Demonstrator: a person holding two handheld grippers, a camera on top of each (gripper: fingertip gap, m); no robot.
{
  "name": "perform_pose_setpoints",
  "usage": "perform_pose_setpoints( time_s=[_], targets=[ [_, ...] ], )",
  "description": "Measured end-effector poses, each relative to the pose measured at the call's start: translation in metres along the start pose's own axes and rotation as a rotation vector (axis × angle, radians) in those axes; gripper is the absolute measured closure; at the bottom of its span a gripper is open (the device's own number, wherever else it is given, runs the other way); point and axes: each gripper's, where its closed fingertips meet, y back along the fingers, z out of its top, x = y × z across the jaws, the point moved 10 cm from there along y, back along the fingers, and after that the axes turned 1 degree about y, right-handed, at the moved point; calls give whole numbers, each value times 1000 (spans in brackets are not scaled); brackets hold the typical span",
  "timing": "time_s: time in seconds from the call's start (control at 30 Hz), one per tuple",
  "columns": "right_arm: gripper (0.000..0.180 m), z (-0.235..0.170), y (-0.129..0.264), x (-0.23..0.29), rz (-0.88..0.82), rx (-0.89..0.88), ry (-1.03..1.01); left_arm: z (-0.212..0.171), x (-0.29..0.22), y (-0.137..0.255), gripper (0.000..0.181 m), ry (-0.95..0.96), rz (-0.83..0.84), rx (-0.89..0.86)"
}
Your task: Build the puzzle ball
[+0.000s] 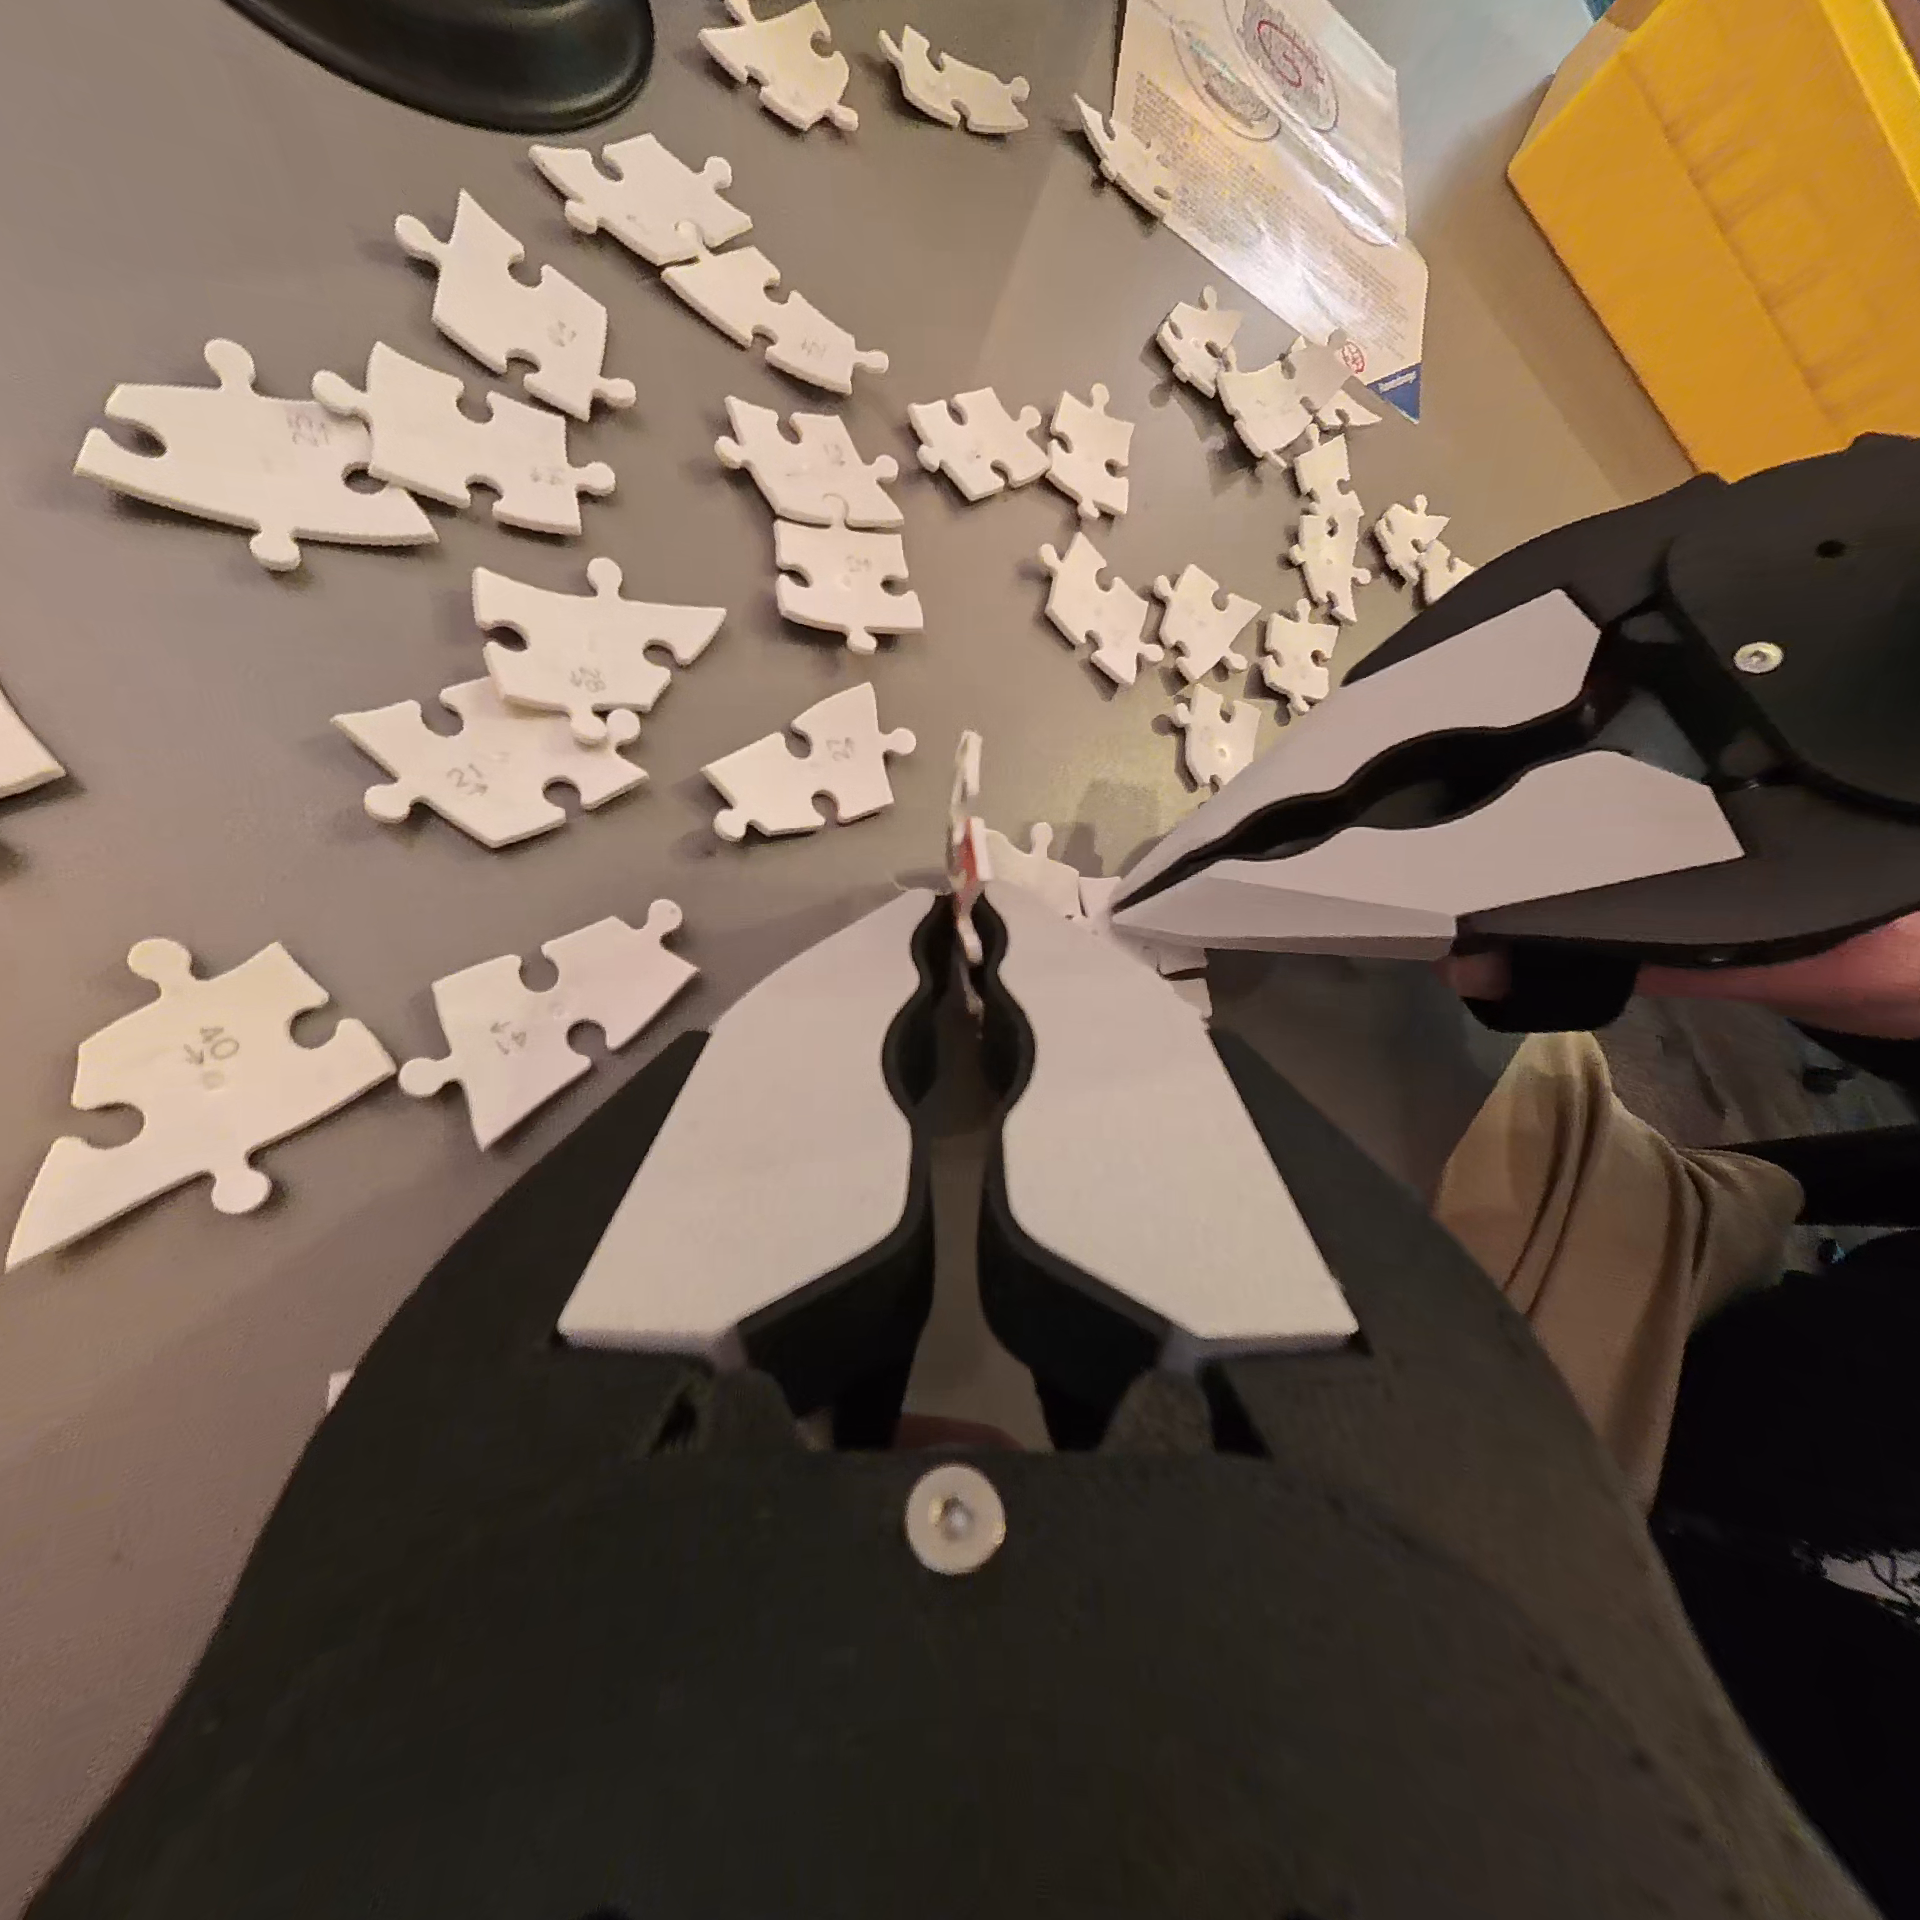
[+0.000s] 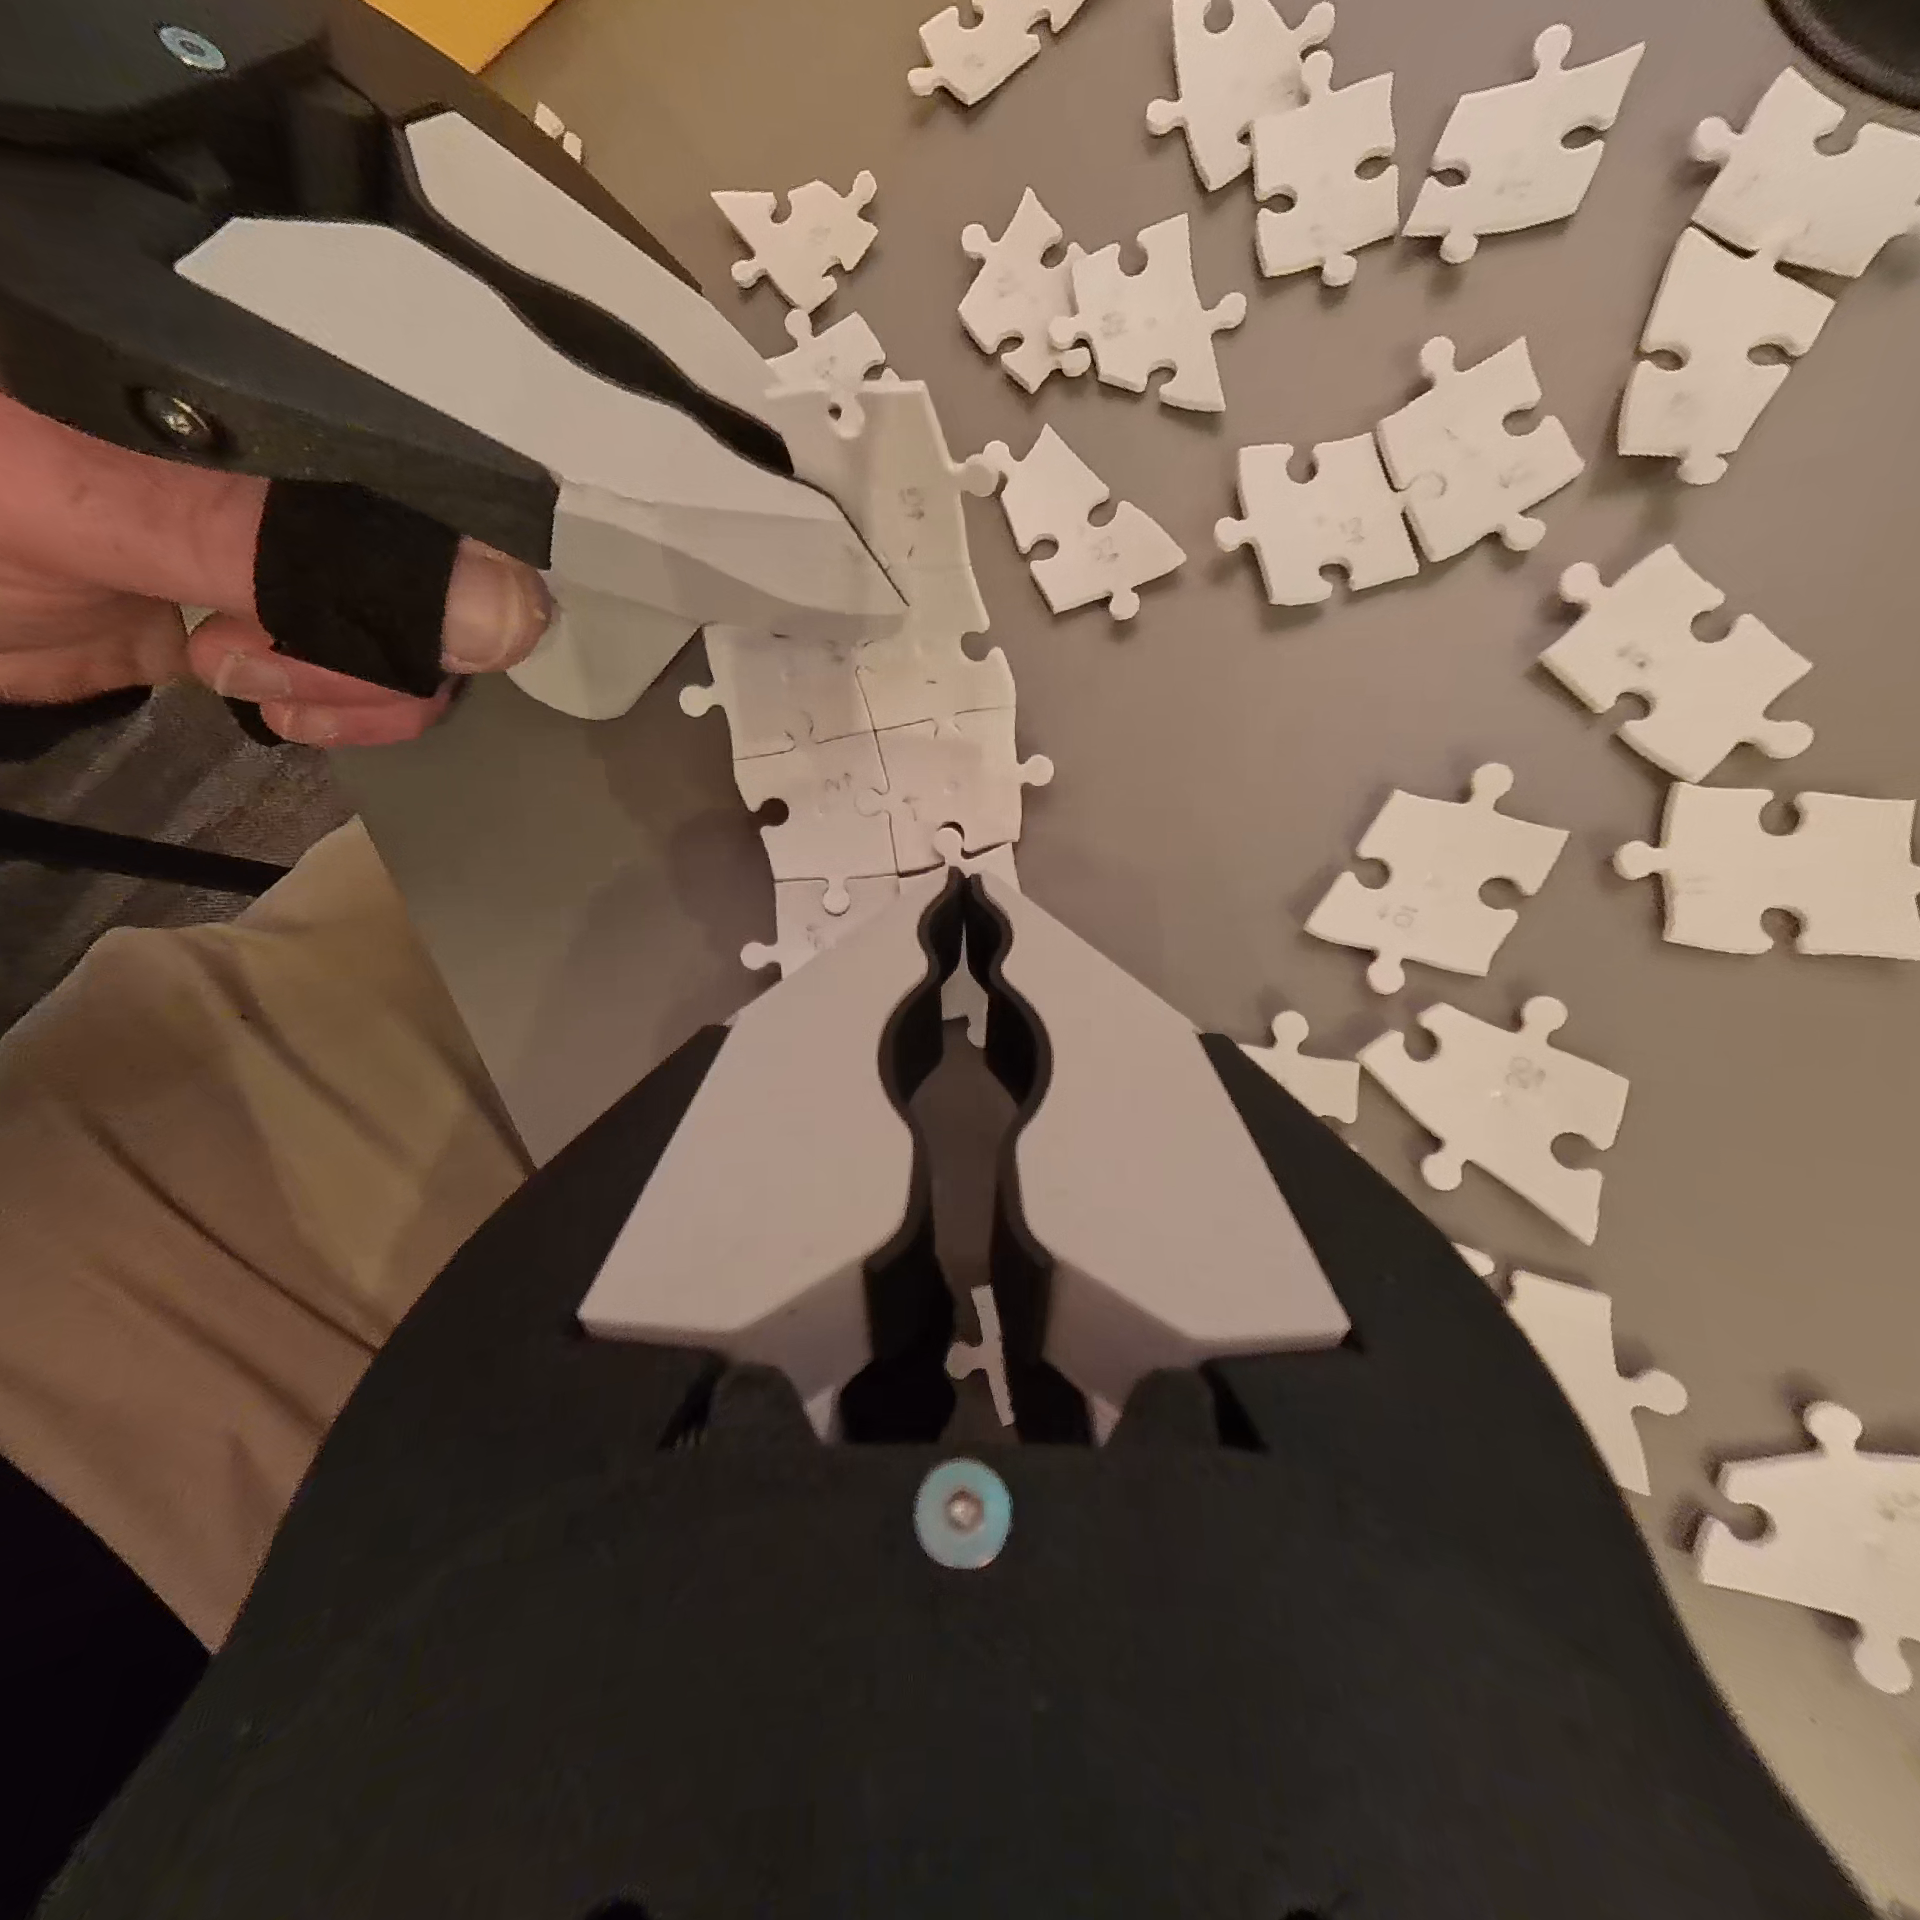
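Both grippers pinch curved puzzle strip [image 2: 914,717] ends.

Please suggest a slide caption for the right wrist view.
Both grey-fingered grippers, right and left, clamp a curved strip of joined white puzzle pieces above a grey table.

Loose pieces [image 1: 582,644] crowd the table [image 1: 156,187] — narrow grey lanes between, yellow box [image 1: 1745,208] blocking one corner
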Motion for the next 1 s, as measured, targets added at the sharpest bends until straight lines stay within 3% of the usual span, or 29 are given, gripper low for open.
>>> perform_pose_setpoints(
  time_s=[0.3,1.0],
  targets=[
    [180,-1,0,10,-92,9,160,-6,-12,4,178,-52,55,-52],
    [180,-10,1,20,-141,-37,210,-20,-28,7,178,-33,146,-133]
  ],
)
